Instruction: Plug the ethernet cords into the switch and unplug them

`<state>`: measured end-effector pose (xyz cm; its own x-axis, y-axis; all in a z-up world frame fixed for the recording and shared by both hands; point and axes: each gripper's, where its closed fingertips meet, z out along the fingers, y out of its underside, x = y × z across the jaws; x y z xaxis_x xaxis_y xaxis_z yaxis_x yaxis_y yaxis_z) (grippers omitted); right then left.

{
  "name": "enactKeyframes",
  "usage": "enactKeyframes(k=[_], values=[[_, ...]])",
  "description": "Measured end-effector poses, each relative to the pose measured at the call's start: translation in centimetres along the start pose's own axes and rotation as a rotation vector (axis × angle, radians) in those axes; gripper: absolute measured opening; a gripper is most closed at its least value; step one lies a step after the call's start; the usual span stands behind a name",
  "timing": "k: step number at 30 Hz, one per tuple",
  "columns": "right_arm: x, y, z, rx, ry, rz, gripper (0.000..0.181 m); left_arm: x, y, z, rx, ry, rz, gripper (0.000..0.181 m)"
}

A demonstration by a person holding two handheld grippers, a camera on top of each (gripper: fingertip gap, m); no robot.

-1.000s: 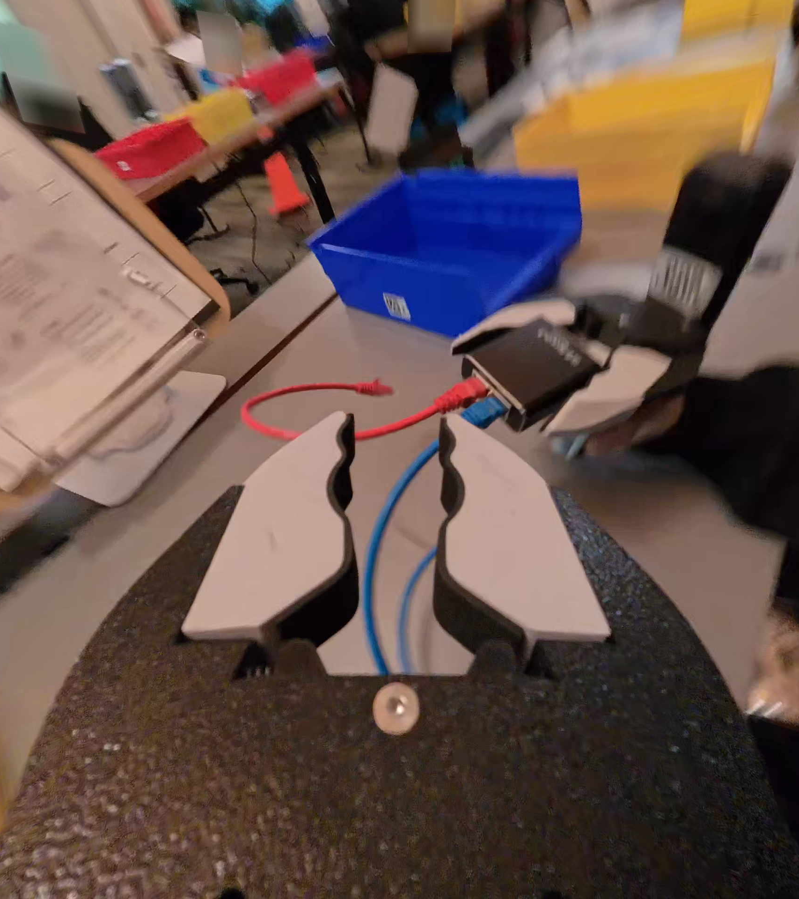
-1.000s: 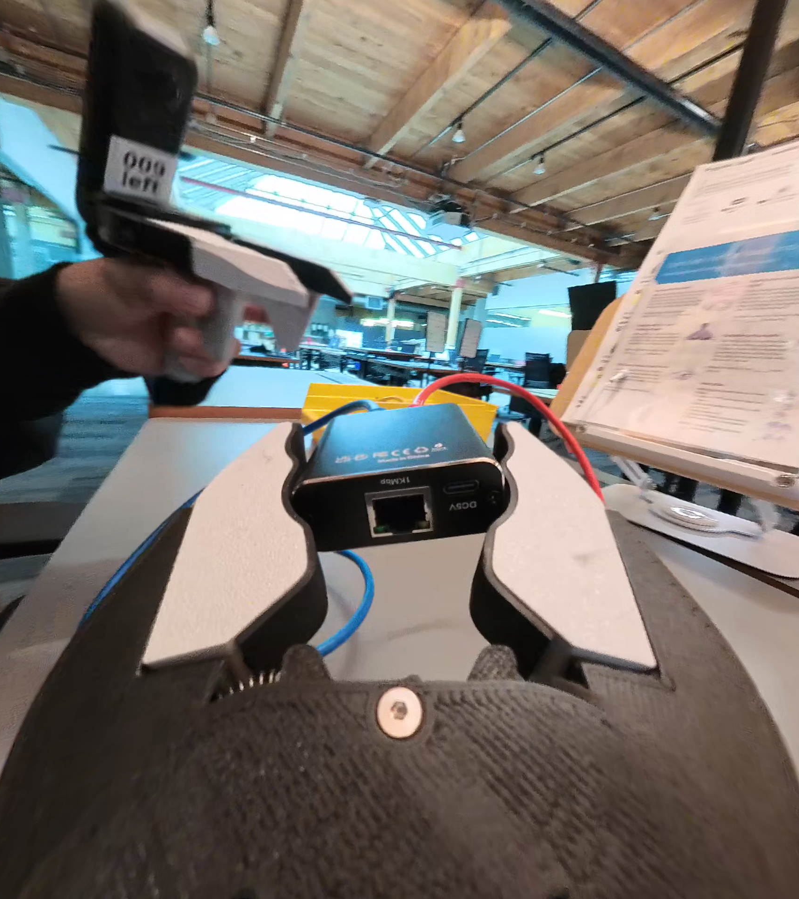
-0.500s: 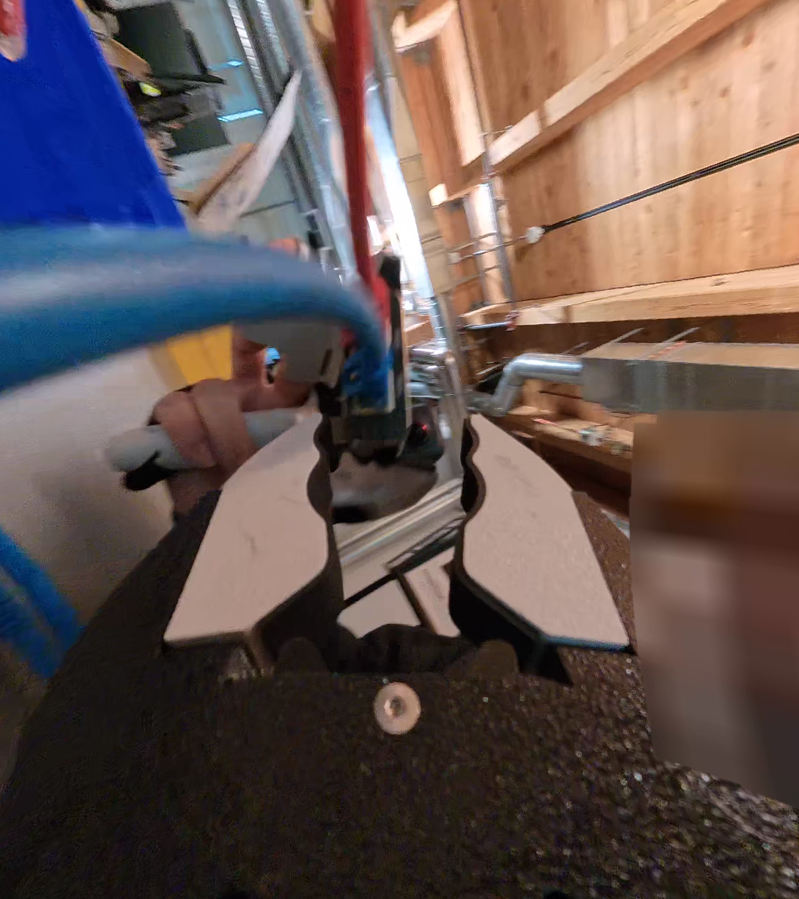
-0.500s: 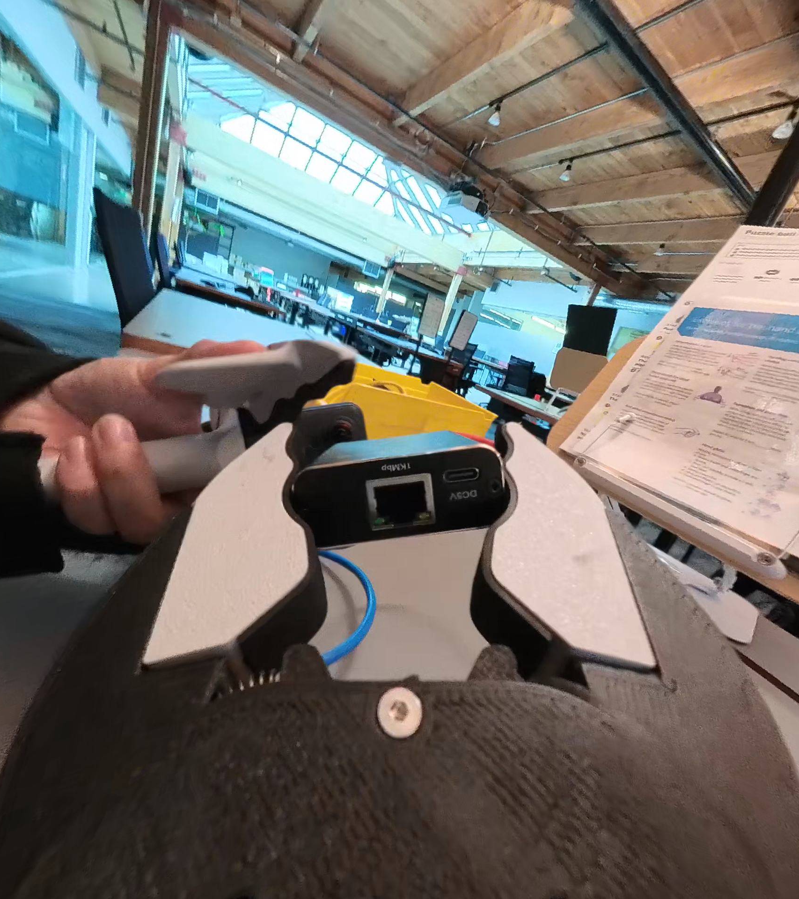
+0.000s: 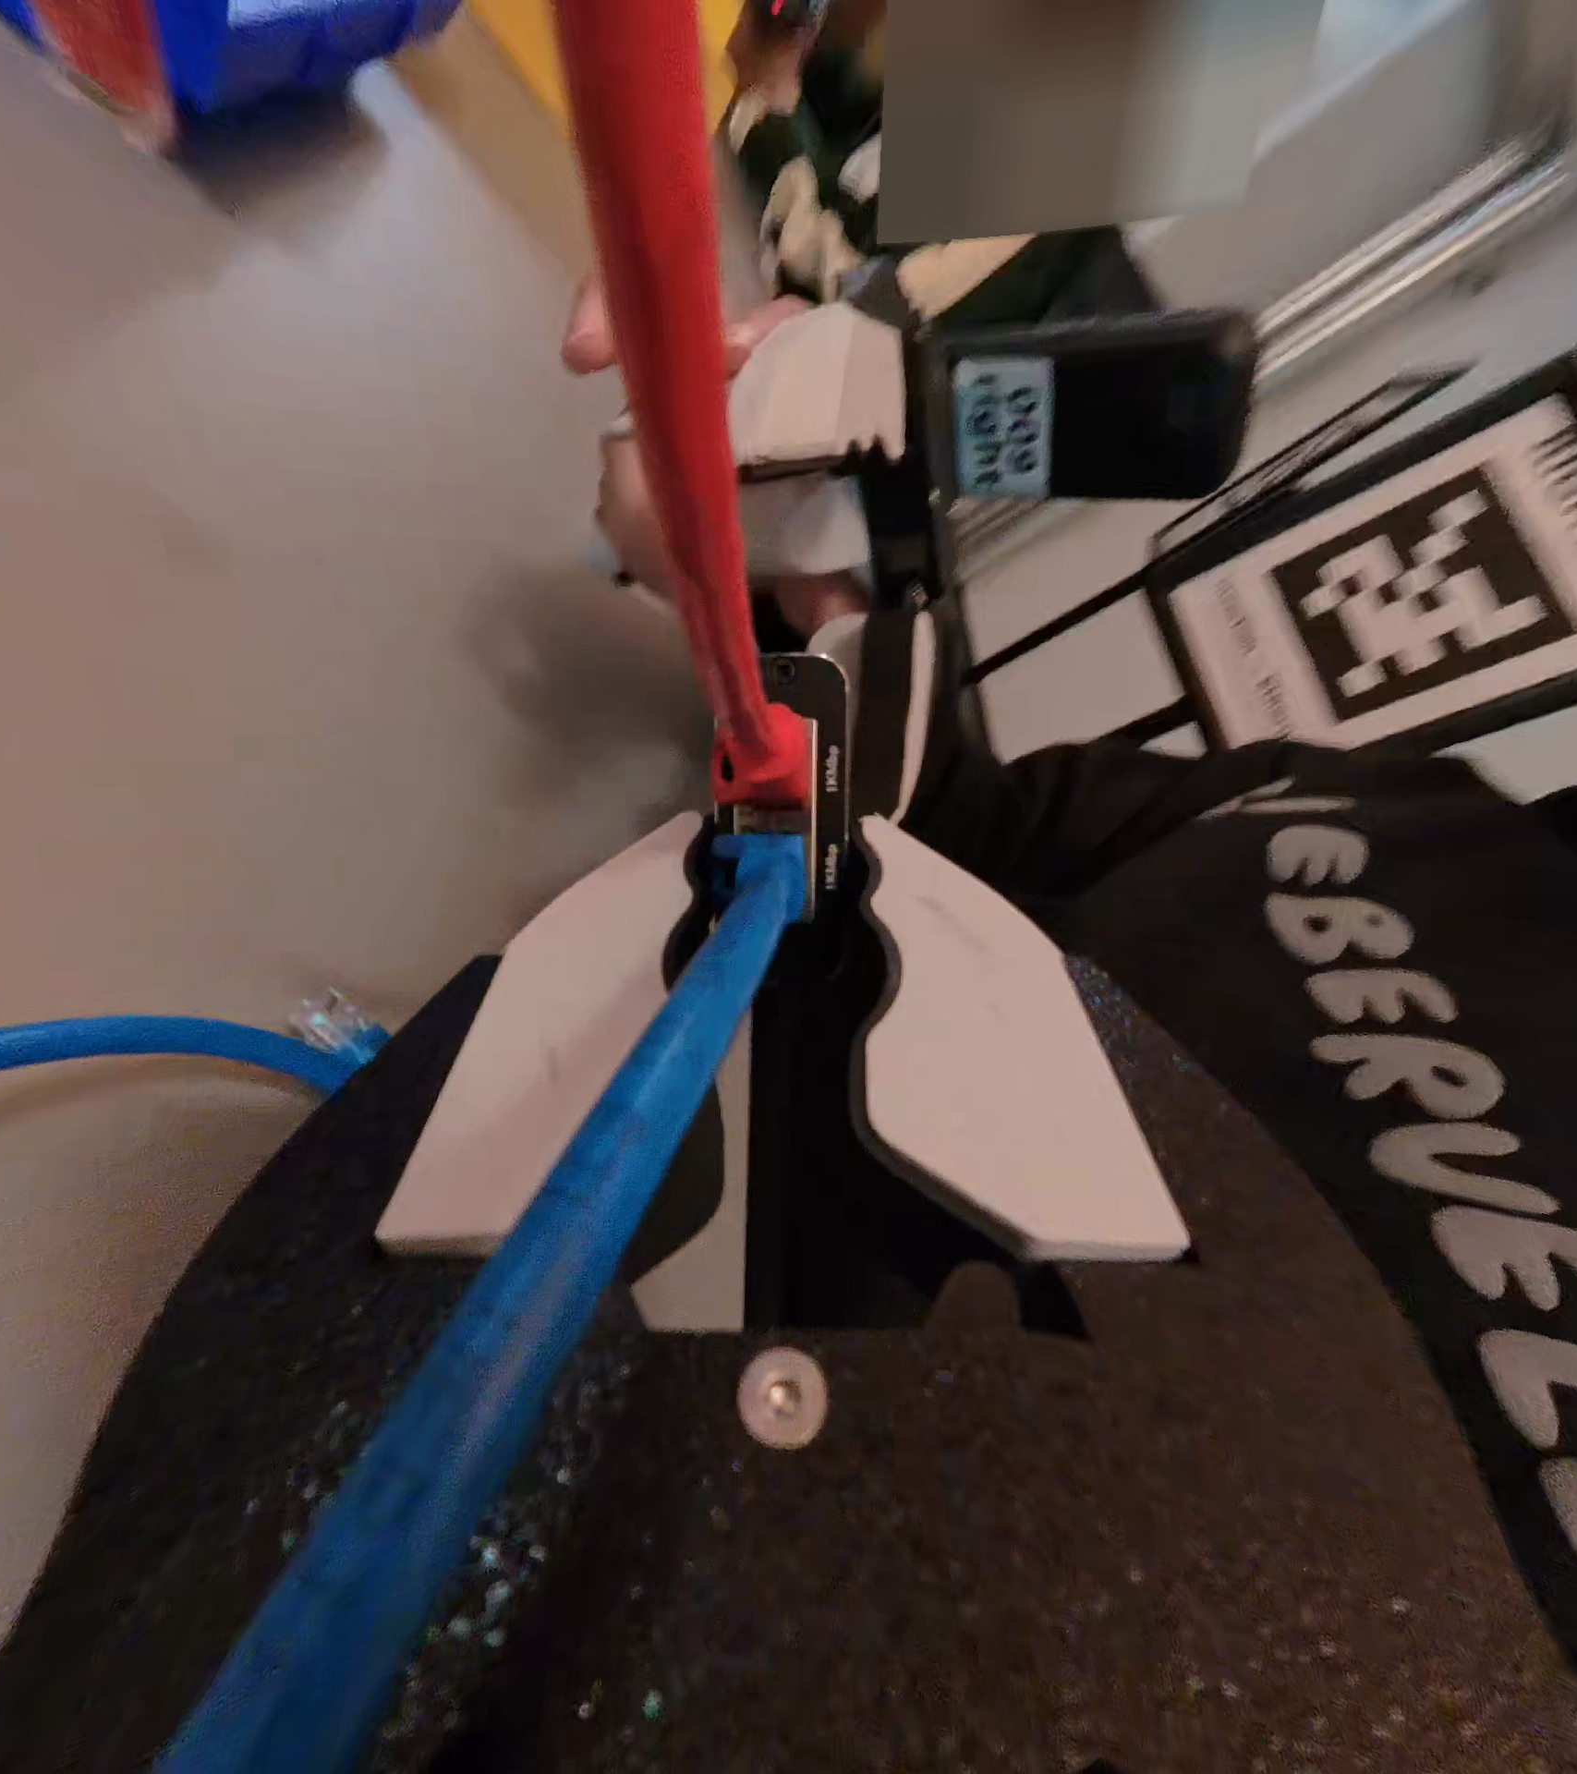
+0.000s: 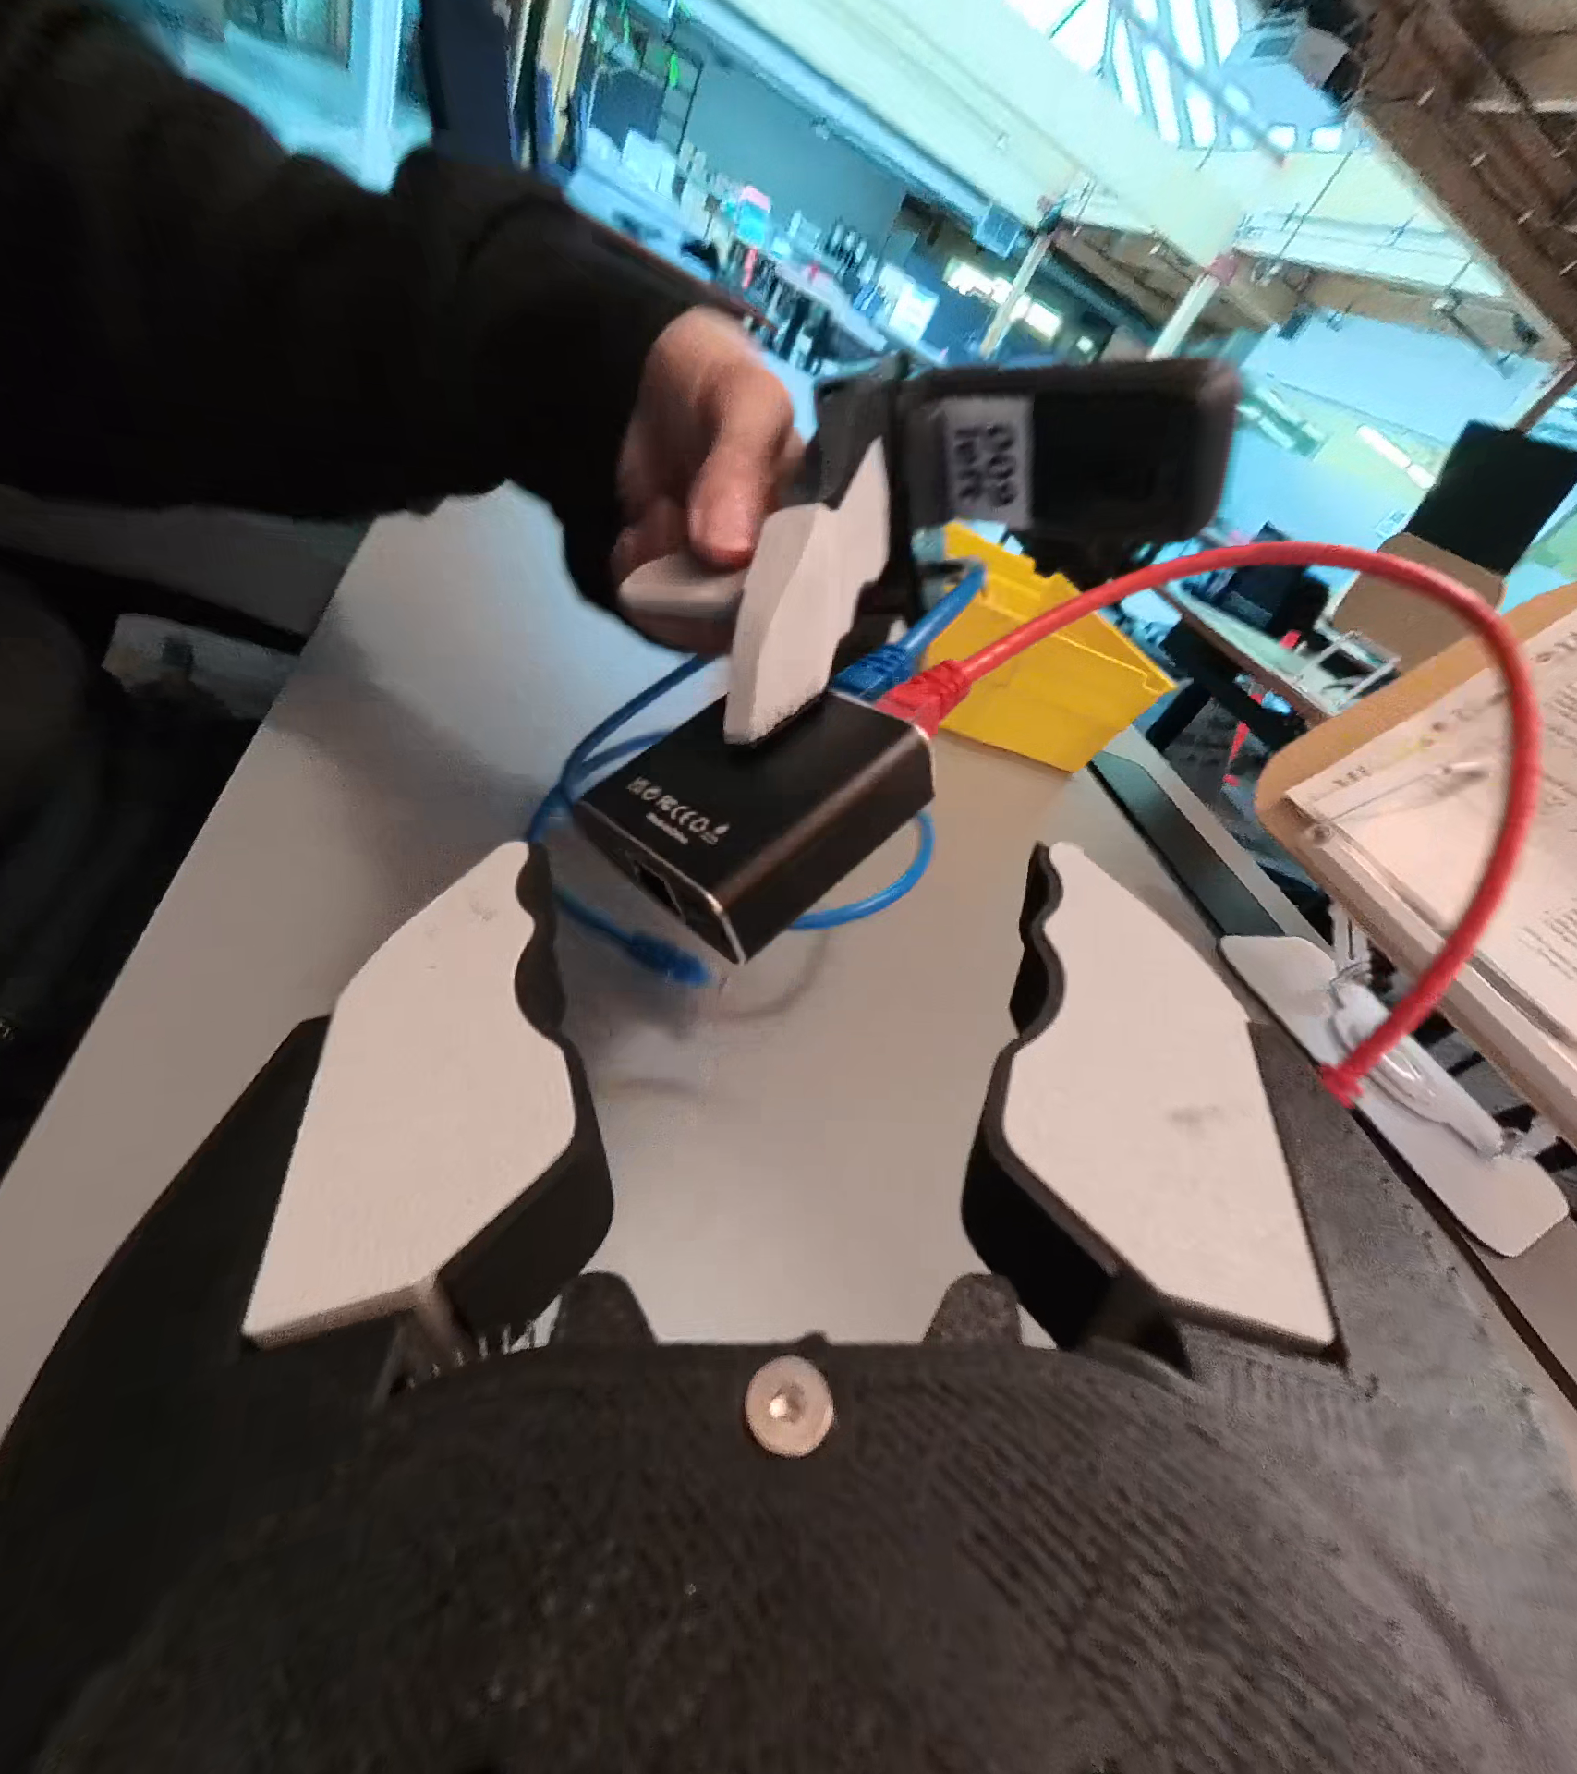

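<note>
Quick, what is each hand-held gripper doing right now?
Left hand-held gripper: shut on the switch, both cords plugged in.
Right hand-held gripper: open, holding nothing.

Right tongs (image 6: pixel 789 960): spread wide, bare desk (image 6: pixel 439 672) showing between them.
Ahead: switch (image 6: pixel 765 816) held up by left tongs (image 6: pixel 789 624), blue cord (image 6: pixel 880 902) looped under it.
Right side: red cord (image 6: pixel 1437 672) arches over to the paper stand (image 6: pixel 1485 864).
Far edge: yellow bin (image 6: pixel 1053 672).
</note>
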<state>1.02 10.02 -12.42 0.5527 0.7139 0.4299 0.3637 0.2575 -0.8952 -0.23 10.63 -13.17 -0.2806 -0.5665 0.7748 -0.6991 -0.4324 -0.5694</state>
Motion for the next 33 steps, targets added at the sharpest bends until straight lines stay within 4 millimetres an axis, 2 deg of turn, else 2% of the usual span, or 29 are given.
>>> enactKeyframes(k=[1, 3, 5, 7, 10, 12, 13, 15, 18, 21, 23, 25, 27, 29, 33], values=[[-0.4, 0.4, 0.4, -0.035, -0.016, -0.013, 0.093, -0.1, 0.2, -0.2, -0.054, -0.037, 0.006, 0.024], [-0.9, 1.2, 1.3, -0.109, -0.019, -0.069, 0.091, 0.1, 0.5, -0.3, -0.147, -0.062, 0.016, 0.023], [-0.5, 1.6, 2.2, -0.16, 0.025, -0.126, 0.089, 0.0, 0.3, -0.3, -0.189, -0.095, 0.015, 0.024], [-0.7, 1.7, 3.0, -0.185, 0.028, -0.174, 0.076, -0.2, 0.6, -0.2, -0.247, -0.123, 0.017, 0.024], [-0.2, 3.0, 3.6, -0.265, 0.063, -0.205, 0.075, -1.2, 0.6, -0.3, -0.27, -0.203, 0.018, 0.024], [0.5, 3.1, 3.7, -0.263, 0.11, -0.172, 0.075, -1.7, 0.2, -0.5, -0.242, -0.224, 0.01, 0.023], [1.3, 3.0, 3.8, -0.26, 0.161, -0.127, 0.075, -1.7, -0.4, -0.6, -0.197, -0.222, 0.014, 0.023], [3.4, 2.8, 3.7, -0.254, 0.294, -0.02, 0.074, -2.0, -2.9, -1.0, -0.014, -0.237, 0.029, 0.024], [5.3, 4.2, 2.8, -0.375, 0.436, -0.034, 0.074, -3.4, -5.2, -2.7, 0.218, -0.363, 0.078, 0.038], [6.8, 5.4, 1.5, -0.485, 0.565, -0.068, 0.073, -4.6, -5.4, -4.1, 0.379, -0.589, 0.196, 0.059], [7.8, 5.6, 0.6, -0.568, 0.657, -0.145, 0.073, -5.1, -5.1, -4.5, 0.426, -0.766, 0.255, 0.08], [8.4, 5.3, 0.1, -0.637, 0.725, -0.261, 0.073, -4.9, -4.7, -4.0, 0.422, -0.902, 0.34, 0.088], [8.2, 4.9, 0.5, -0.656, 0.733, -0.347, 0.073, -4.5, -4.9, -3.4, 0.428, -0.987, 0.402, 0.093], [7.9, 4.5, 1.0, -0.681, 0.737, -0.434, 0.073, -4.4, -5.1, -2.4, 0.415, -0.983, 0.409, 0.093], [7.2, 3.2, 2.2, -0.665, 0.743, -0.556, 0.072, -5.2, -4.8, -0.5, 0.346, -0.91, 0.307, 0.089]])
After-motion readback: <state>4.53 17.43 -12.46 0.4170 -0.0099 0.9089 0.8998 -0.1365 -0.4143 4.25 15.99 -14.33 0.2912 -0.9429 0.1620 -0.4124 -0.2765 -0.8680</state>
